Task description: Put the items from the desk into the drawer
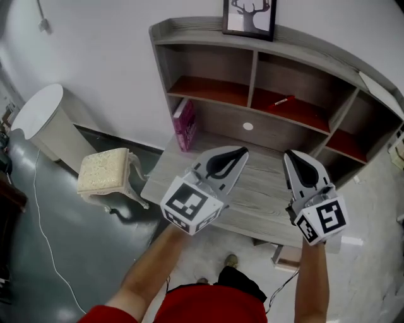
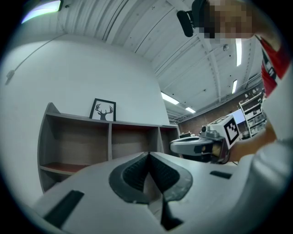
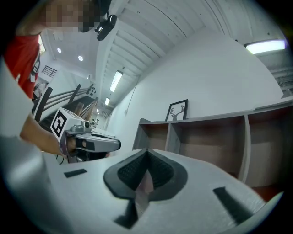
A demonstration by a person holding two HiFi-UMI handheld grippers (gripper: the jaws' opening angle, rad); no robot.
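Note:
A pink book stands on edge at the desk's back left, against the shelf unit's side wall. A red pen lies on the middle red shelf. Both grippers hover level above the desk's front half, side by side, pointing at the shelves. My left gripper is shut with nothing between its pads, and so is my right gripper. In the left gripper view the jaws meet at the tip; in the right gripper view the jaws do too. No drawer is plainly visible.
A shelf unit with several cubbies sits on the desk's back, and a framed deer picture stands on top. Left of the desk are a cushioned stool and a round white table. A light boxy shape shows under the desk's front edge.

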